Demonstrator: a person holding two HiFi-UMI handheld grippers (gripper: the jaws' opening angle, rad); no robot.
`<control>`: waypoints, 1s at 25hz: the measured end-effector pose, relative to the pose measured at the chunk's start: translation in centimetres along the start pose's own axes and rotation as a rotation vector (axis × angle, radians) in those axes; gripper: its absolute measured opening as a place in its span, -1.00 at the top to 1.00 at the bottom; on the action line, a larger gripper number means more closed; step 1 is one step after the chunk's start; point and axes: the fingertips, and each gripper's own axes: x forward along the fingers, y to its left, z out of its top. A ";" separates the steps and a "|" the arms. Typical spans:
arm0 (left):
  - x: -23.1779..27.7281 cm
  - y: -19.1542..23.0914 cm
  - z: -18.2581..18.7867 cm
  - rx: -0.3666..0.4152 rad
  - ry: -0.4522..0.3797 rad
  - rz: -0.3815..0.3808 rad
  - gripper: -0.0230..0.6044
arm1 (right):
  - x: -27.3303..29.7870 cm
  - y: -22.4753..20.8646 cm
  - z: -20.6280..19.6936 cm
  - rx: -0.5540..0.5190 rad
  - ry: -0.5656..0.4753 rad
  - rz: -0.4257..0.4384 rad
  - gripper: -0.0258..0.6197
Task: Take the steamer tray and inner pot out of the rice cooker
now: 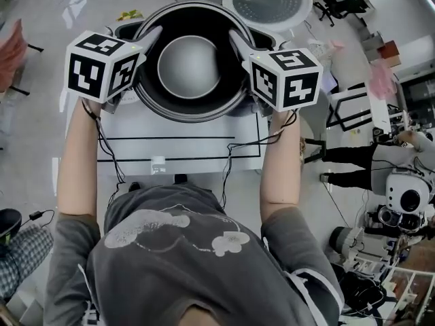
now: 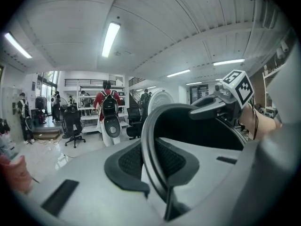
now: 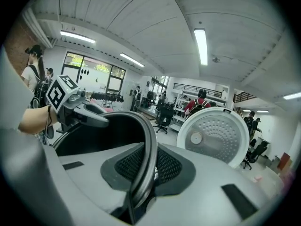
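Open workshop; white table [image 1: 177,148] marked with black lines. Dark, smooth, round metal inner pot [image 1: 189,66] held level just above rice cooker [image 1: 268,2], on person's side of its raised white perforated lid. Opposite rim edges pinched between narrow jaws of left gripper [image 1: 151,38] and right gripper [image 1: 238,44], on mesh-textured pads. Set-down judged on table, person's side of cooker.

Black, grey-bottomed inner pot [image 1: 189,66]

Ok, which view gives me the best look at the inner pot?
The head view: nearly the whole inner pot shows from above, round rim and bare bottom, held between the left gripper and right gripper. Each gripper view shows only a stretch of rim clamped in its jaws and some dark inner wall.
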 end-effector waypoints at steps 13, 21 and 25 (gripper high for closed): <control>-3.0 0.3 -10.7 -0.071 0.149 -0.114 0.71 | 1.9 8.7 -7.7 0.131 0.153 0.004 0.65; -3.1 -1.1 -19.0 -0.099 0.278 -0.196 0.71 | 2.7 13.4 -15.3 0.252 0.251 0.011 0.65; -2.9 -1.9 -22.1 -0.121 0.323 -0.227 0.71 | 2.9 14.8 -18.5 0.284 0.297 0.014 0.65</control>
